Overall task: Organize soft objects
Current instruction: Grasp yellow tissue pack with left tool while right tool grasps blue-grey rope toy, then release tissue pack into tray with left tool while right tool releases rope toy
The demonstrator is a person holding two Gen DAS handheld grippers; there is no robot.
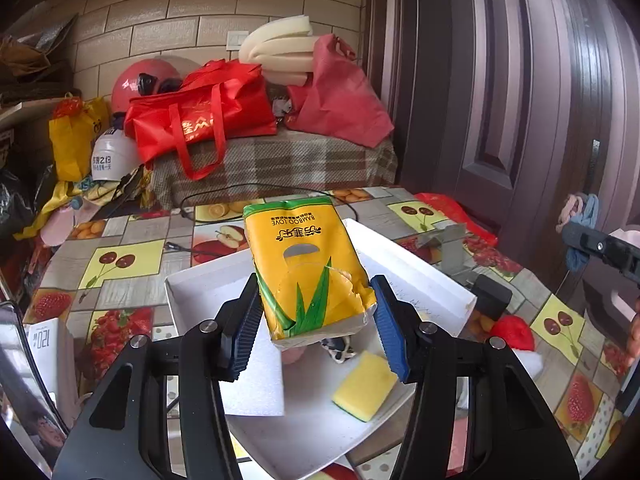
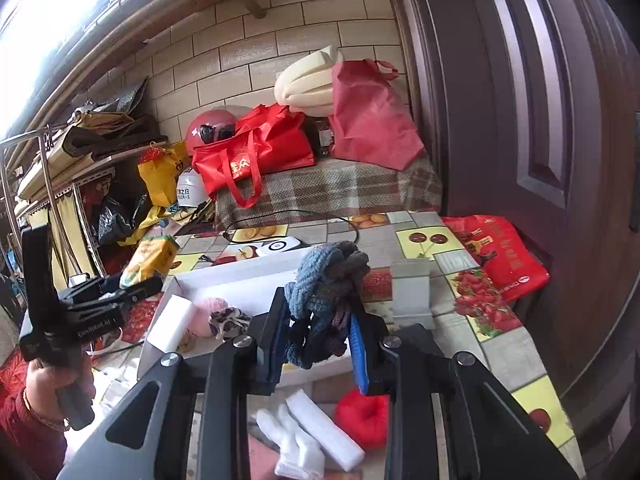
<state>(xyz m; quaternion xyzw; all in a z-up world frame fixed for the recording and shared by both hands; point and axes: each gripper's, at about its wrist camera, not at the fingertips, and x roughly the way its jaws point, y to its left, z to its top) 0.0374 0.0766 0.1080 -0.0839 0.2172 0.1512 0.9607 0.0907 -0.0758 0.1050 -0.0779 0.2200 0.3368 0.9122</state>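
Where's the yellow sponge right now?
In the left wrist view, the yellow sponge lies in the white tray, low and right of centre, beneath the tissue pack.

Cluttered home storeroom: fruit-print tablecloth [image 1: 120, 264] under tool; ahead, plaid-covered bench [image 1: 280, 164] piled with red bags [image 1: 200, 120], helmets [image 1: 128, 88]; tiled wall [image 1: 160, 20] behind, wooden door [image 1: 500, 100] right.

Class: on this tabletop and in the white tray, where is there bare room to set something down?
Free: the white tray floor's far half, beyond the yellow sponge; tablecloth between the grey block and the red bag. Crowded: near the white gloves, foam and red yarn.
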